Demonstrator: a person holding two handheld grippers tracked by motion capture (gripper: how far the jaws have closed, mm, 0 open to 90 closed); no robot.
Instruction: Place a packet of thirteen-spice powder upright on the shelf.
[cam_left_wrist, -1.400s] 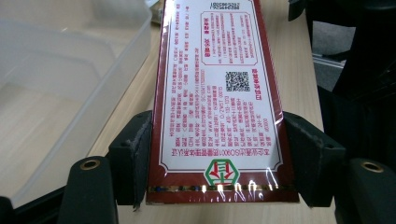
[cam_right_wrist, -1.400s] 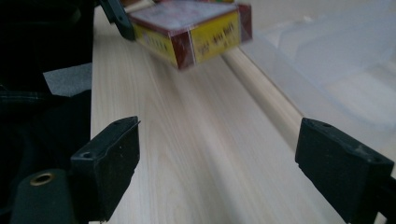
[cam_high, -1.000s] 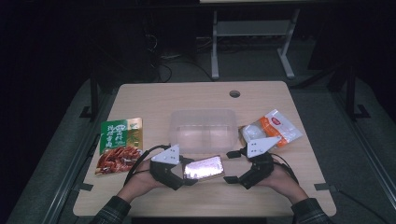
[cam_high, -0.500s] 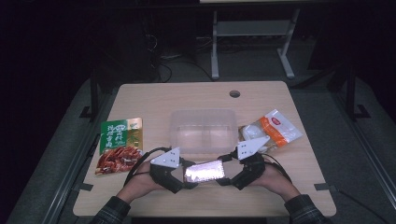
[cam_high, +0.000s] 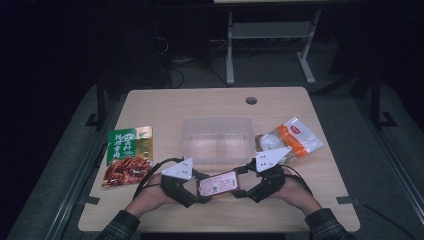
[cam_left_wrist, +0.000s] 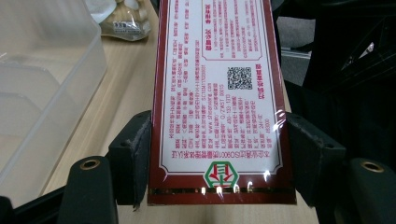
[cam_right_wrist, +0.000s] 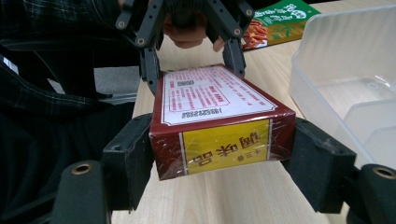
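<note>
sleeves (cam_high: 119, 227): dark plaid
left gripper (cam_high: 200, 190): black, grey three-cornered plate, black cable
right gripper (cam_high: 245, 187): black, same plate and cable
jaws: black foam pads, brass-ringed screw holes

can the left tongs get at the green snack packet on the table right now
Probably not right away. The left tongs are clamped on one end of the red box, with the right tongs at its other end. The green snack packet lies uncovered beside them, so the box must go first.

I see glossy film wrap on the red box (cam_right_wrist: 219, 126), a frosted plastic bin (cam_high: 218, 140), and a matt wood-grain surface (cam_high: 200, 102).
</note>
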